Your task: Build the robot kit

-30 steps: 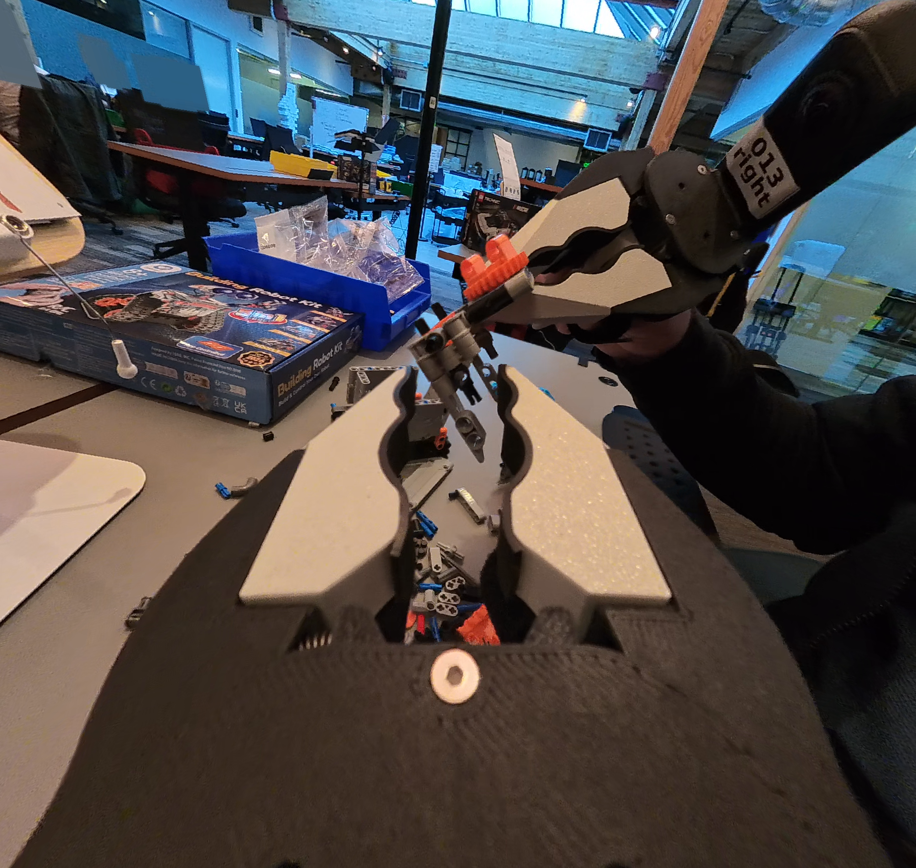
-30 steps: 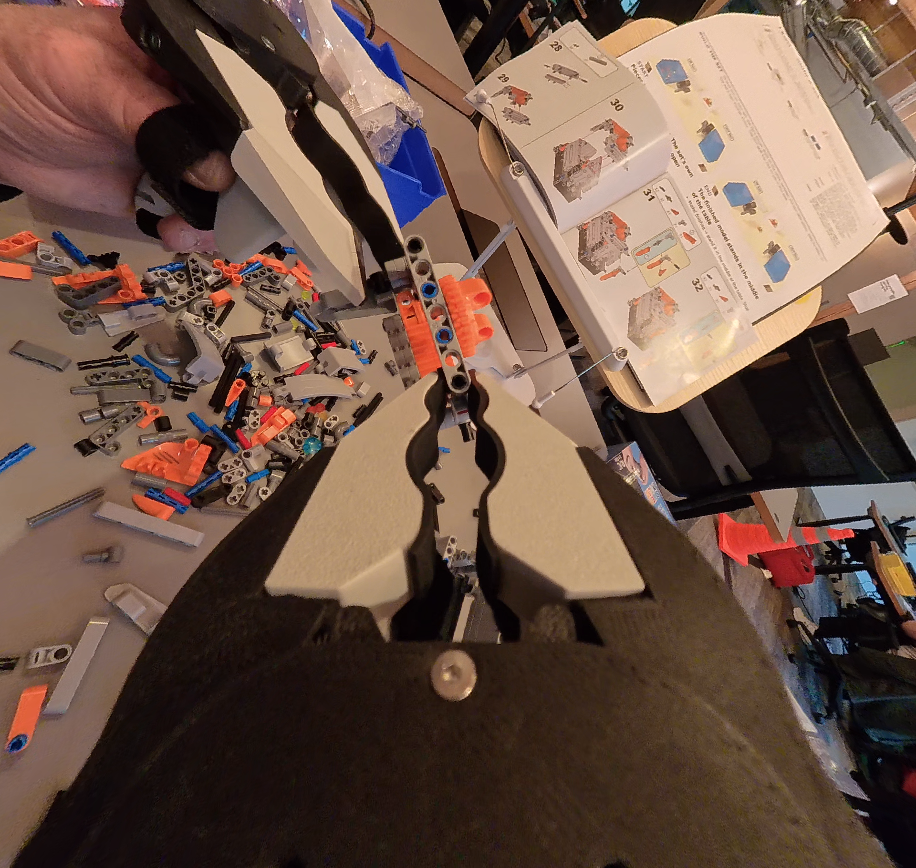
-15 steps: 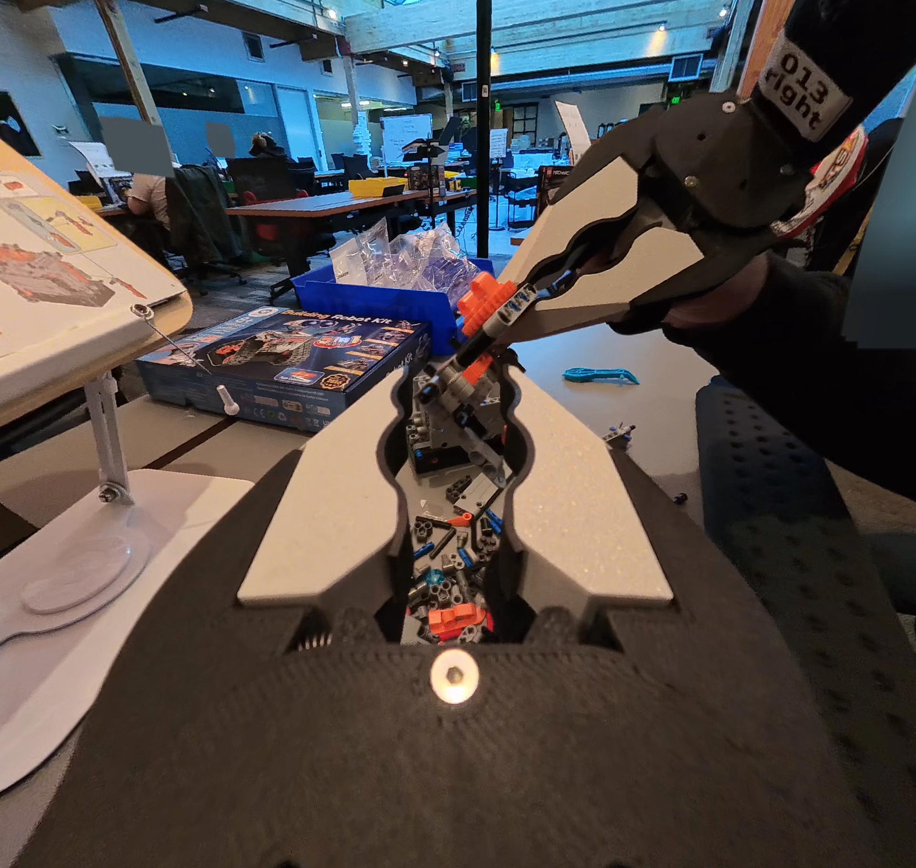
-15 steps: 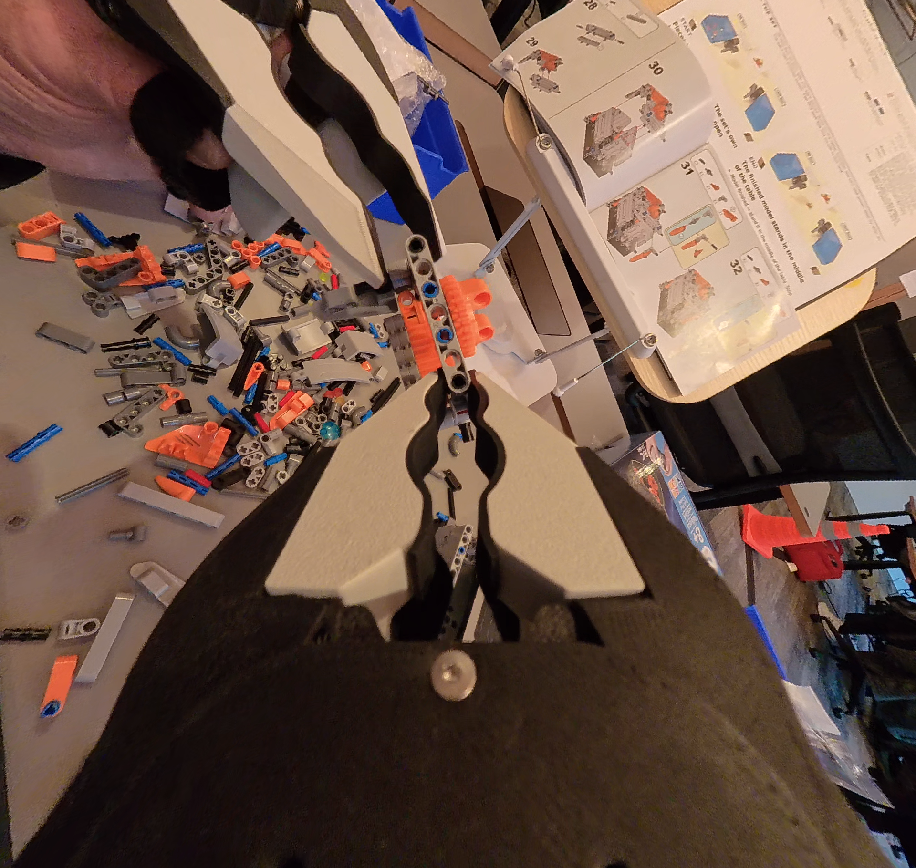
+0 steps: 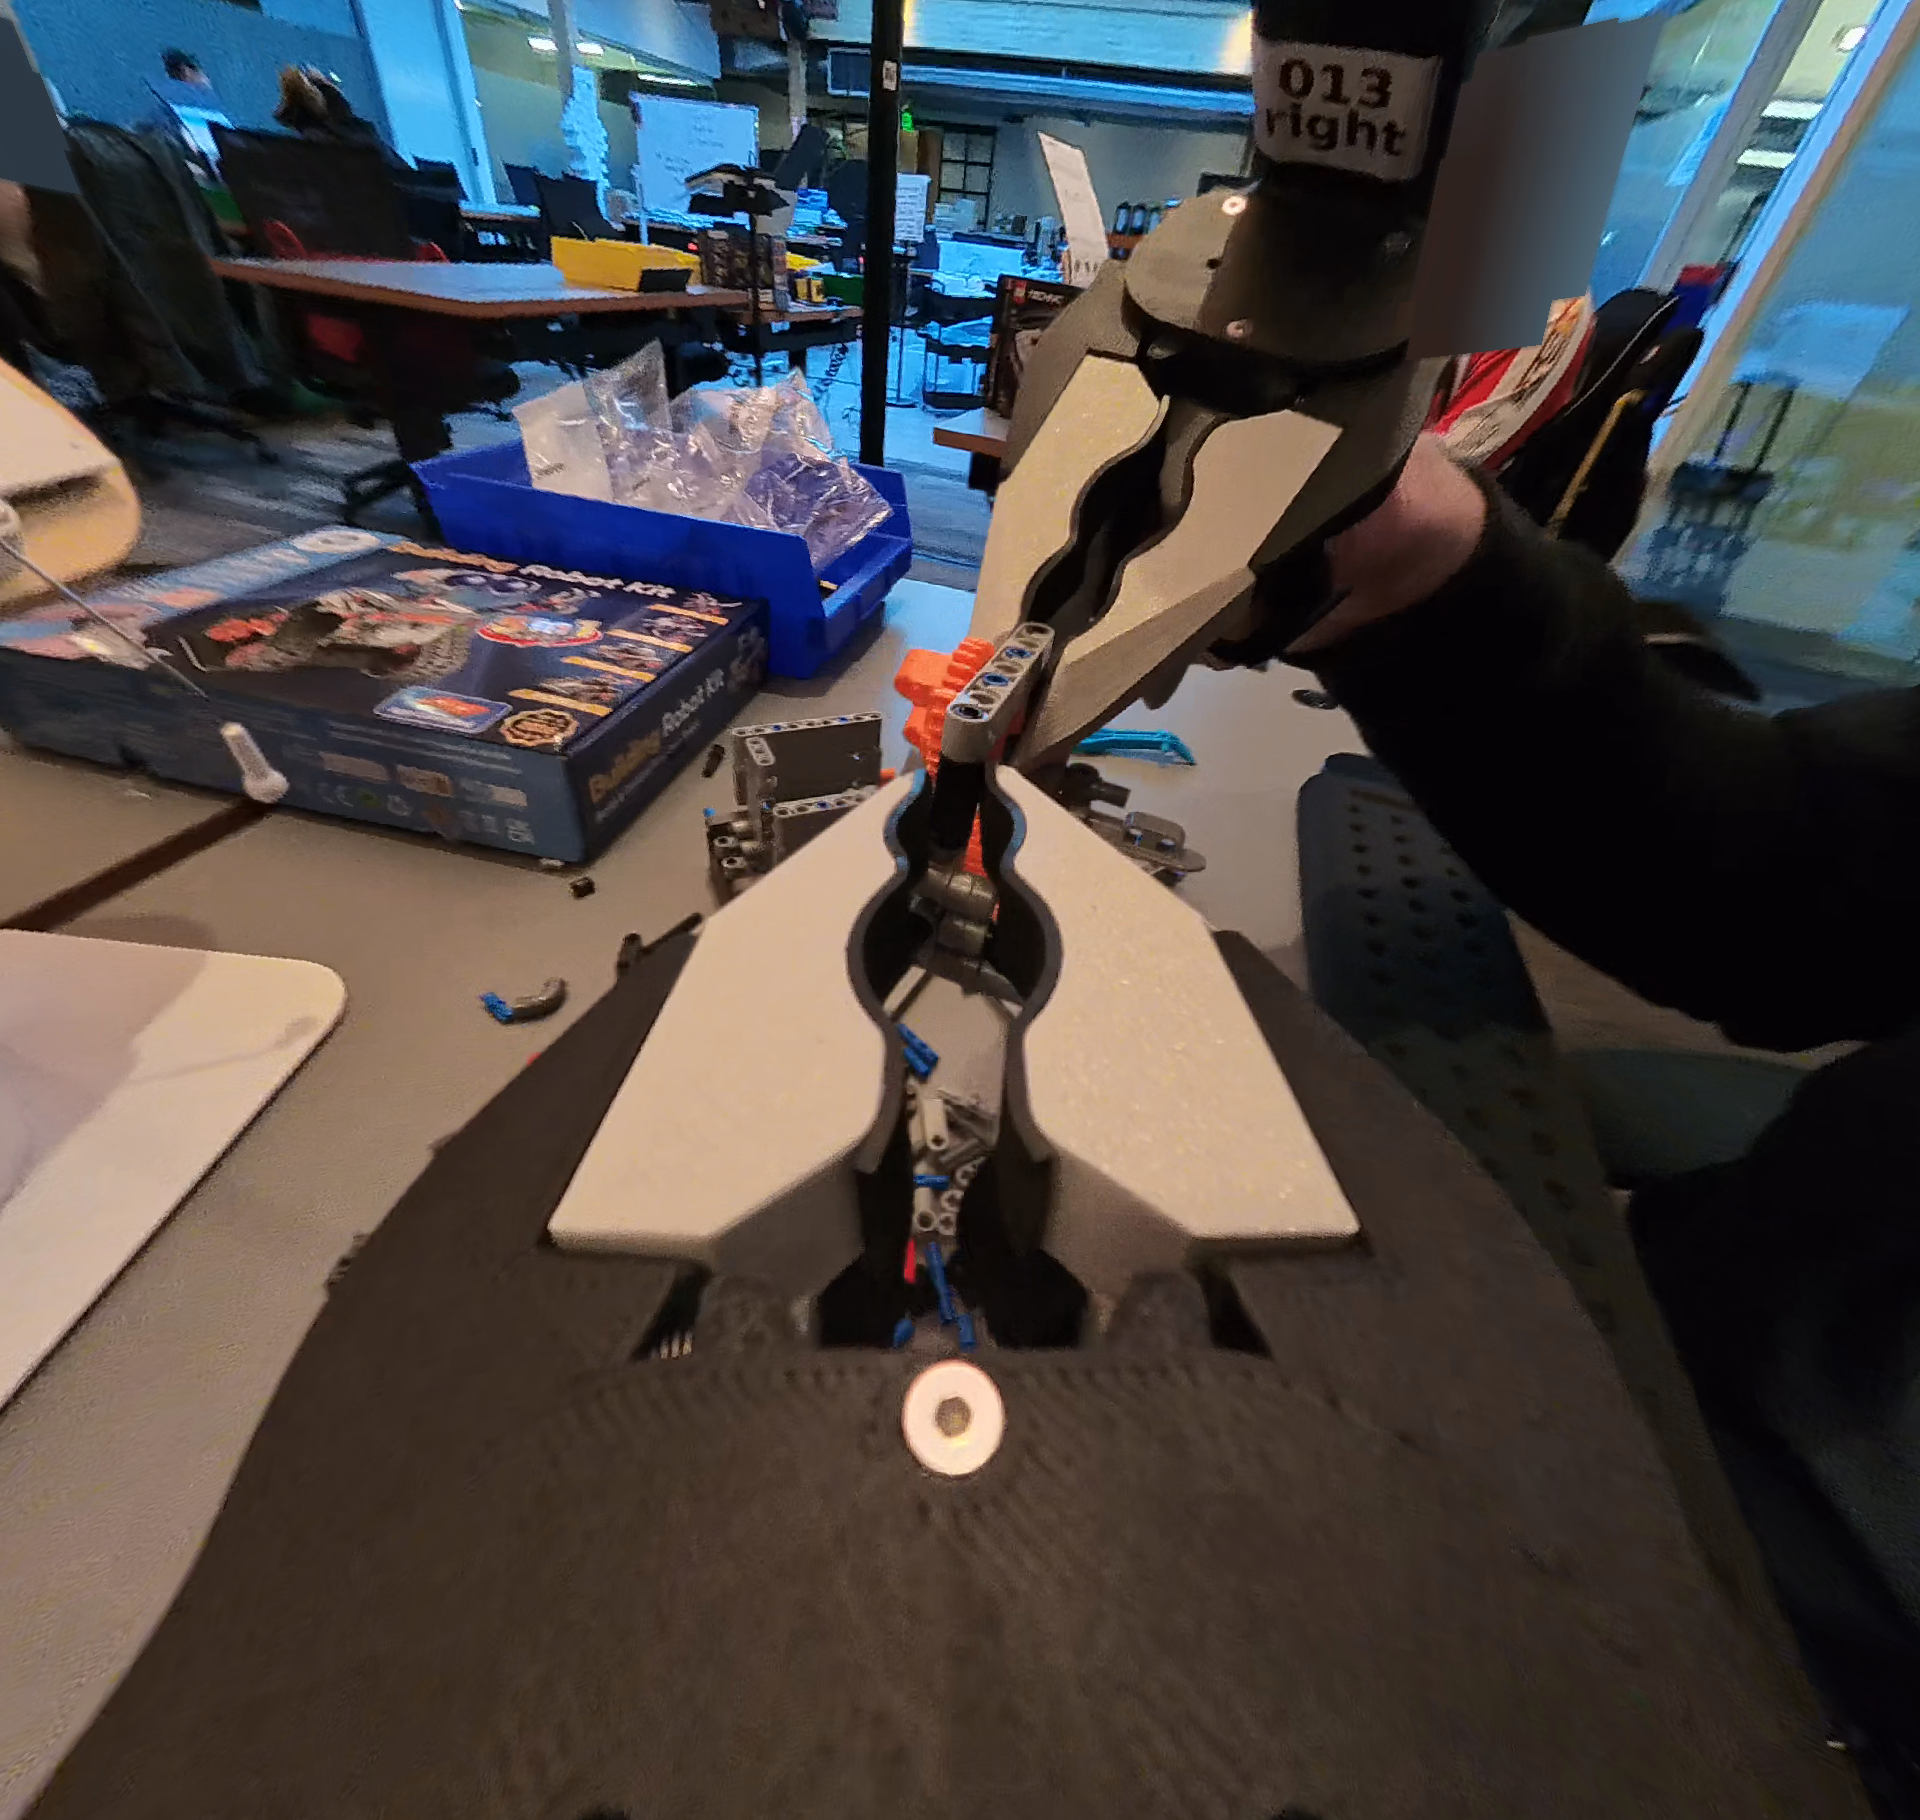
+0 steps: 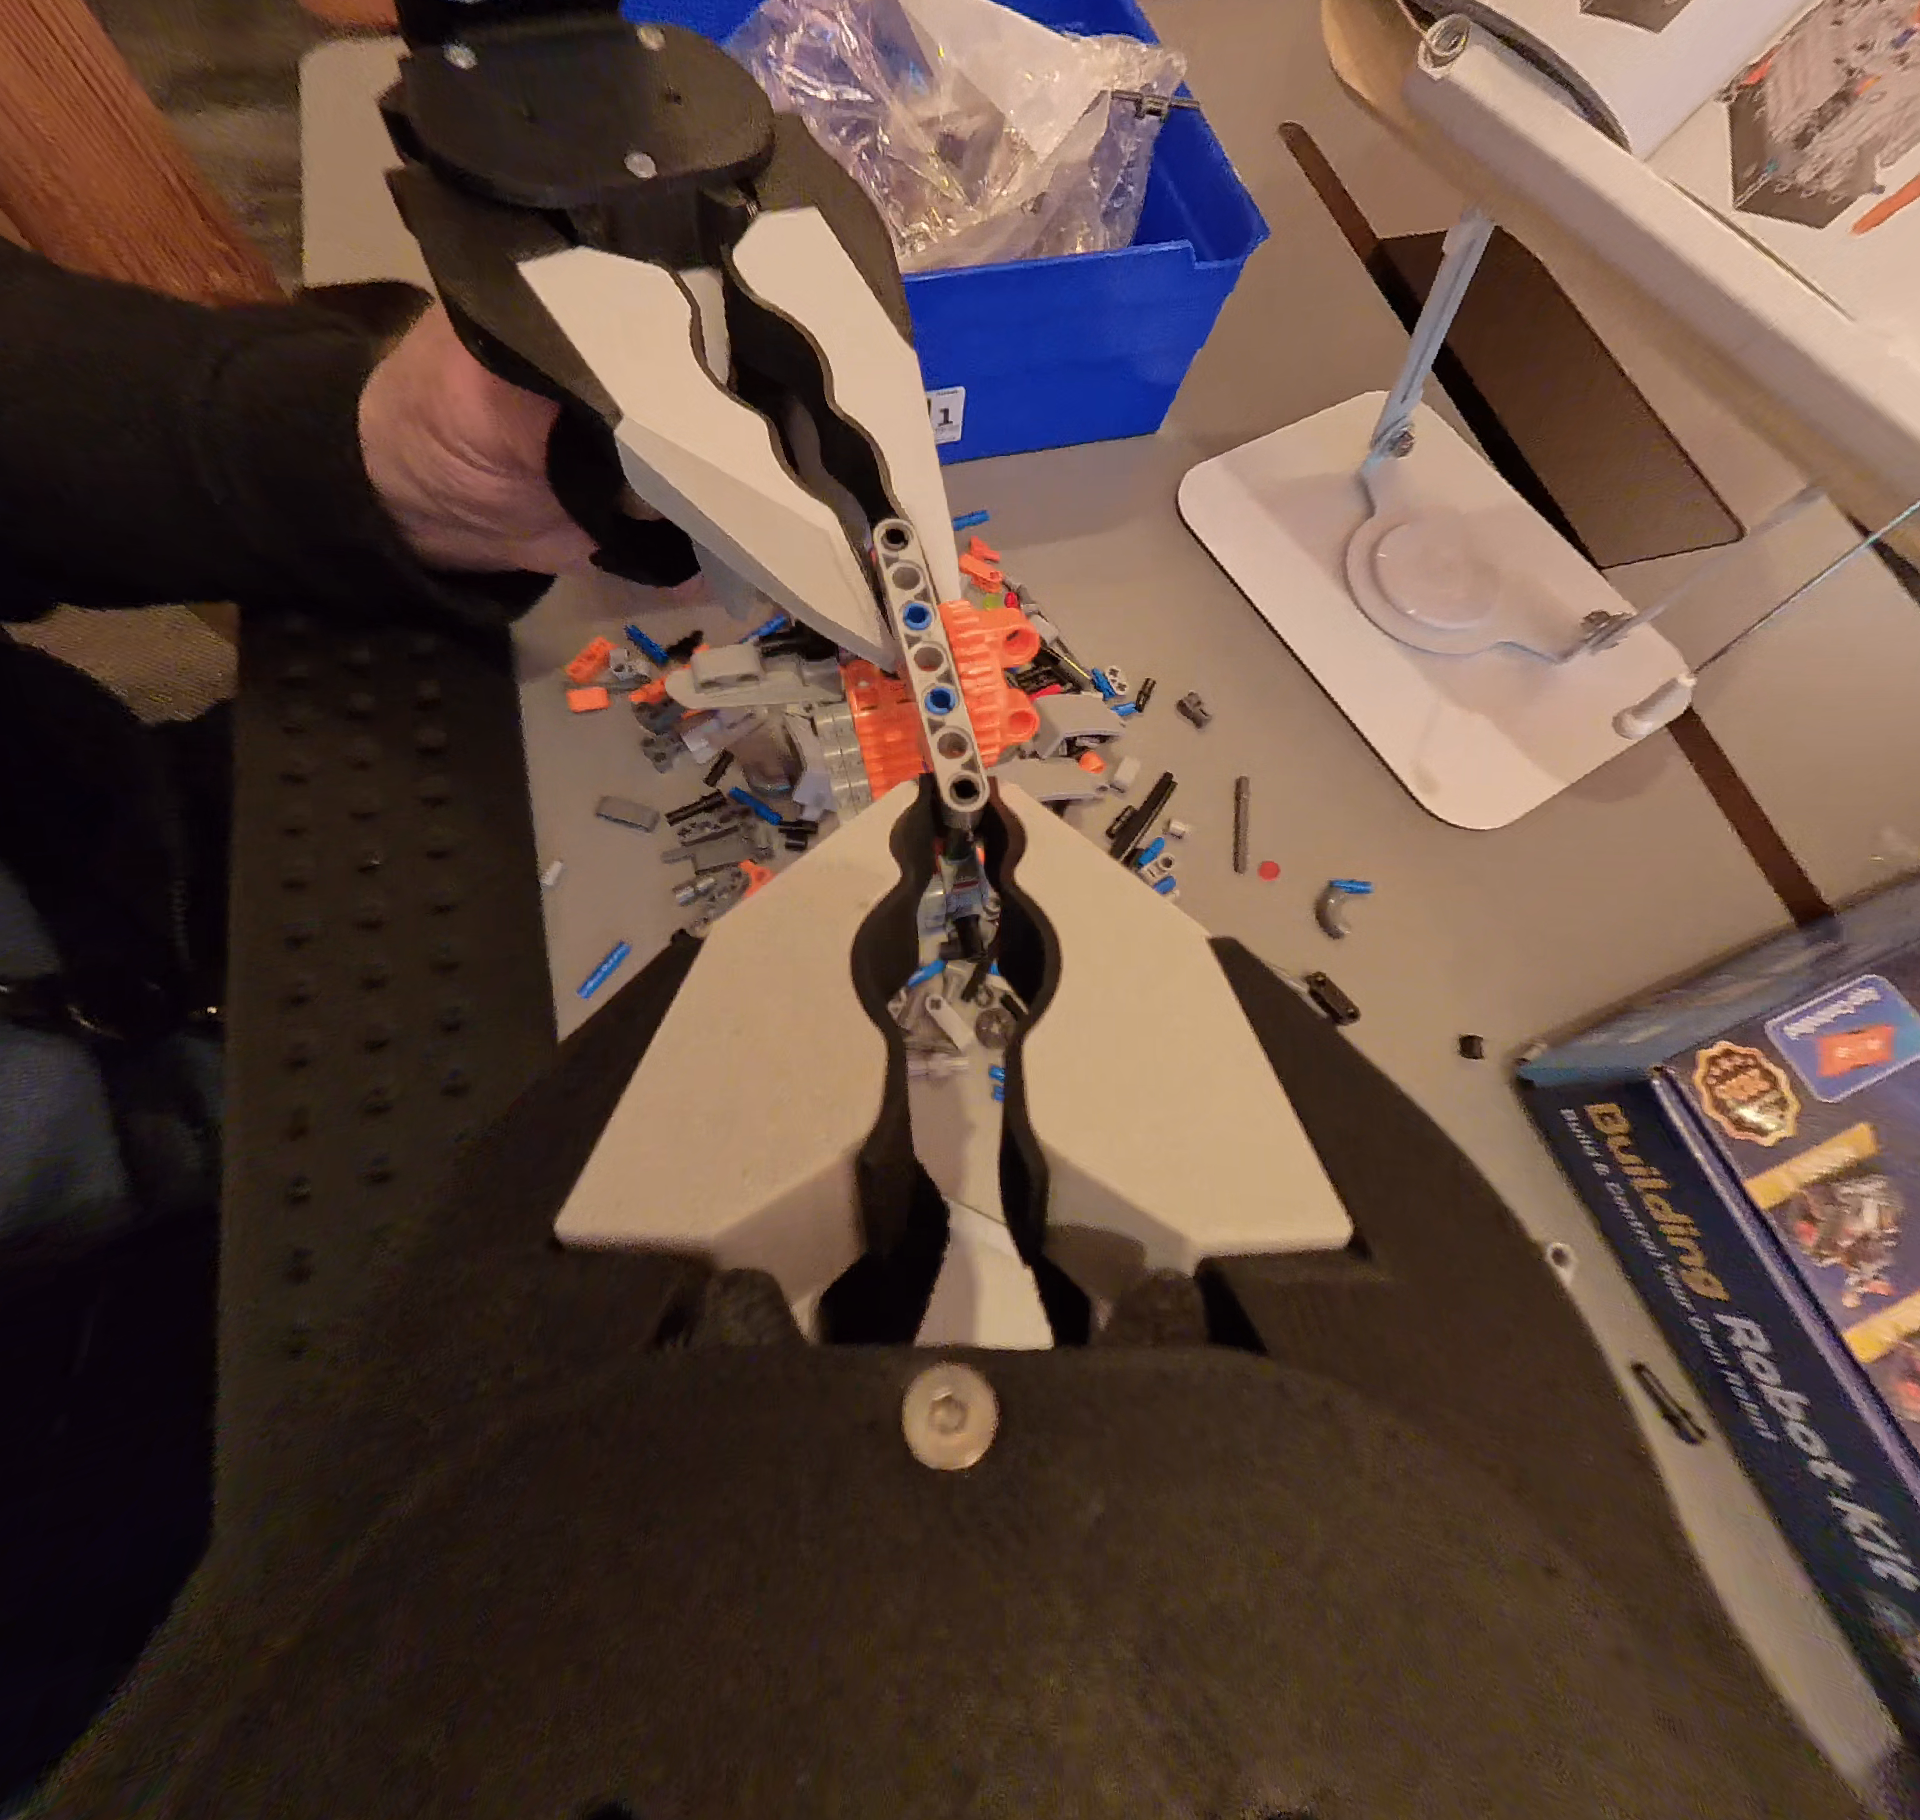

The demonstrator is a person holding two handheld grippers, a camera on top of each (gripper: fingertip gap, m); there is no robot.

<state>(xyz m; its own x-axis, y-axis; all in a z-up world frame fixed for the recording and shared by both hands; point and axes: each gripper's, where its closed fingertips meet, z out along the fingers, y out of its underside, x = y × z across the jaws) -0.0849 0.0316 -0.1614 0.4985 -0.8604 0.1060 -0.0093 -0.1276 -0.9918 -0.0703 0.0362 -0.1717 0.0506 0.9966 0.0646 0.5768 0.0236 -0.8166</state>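
A small toy-brick assembly is held in the air between both grippers: a grey holed beam (image 6: 928,674) pinned to orange toothed parts (image 6: 987,674), with grey and black parts below. My right gripper (image 6: 951,804) is shut on the beam's lower end. My left gripper (image 5: 954,796) is shut on the assembly's black and grey underside; the beam (image 5: 1000,681) and orange part (image 5: 930,695) stick out past its tips. In the left wrist view the right gripper (image 5: 1023,731) comes down from the upper right. In the right wrist view the left gripper (image 6: 883,627) comes from the upper left.
A pile of loose small parts (image 6: 717,794) lies on the grey table under the grippers. Behind are a blue bin (image 6: 1070,347) of plastic bags, a kit box (image 5: 395,690), a grey partial build (image 5: 795,794) and a booklet stand's white base (image 6: 1423,617). The grippers are tip to tip, or close to it.
My left gripper was open around the assembly and has closed on it. The right gripper has kept its grip and swung more upright; both views have turned.
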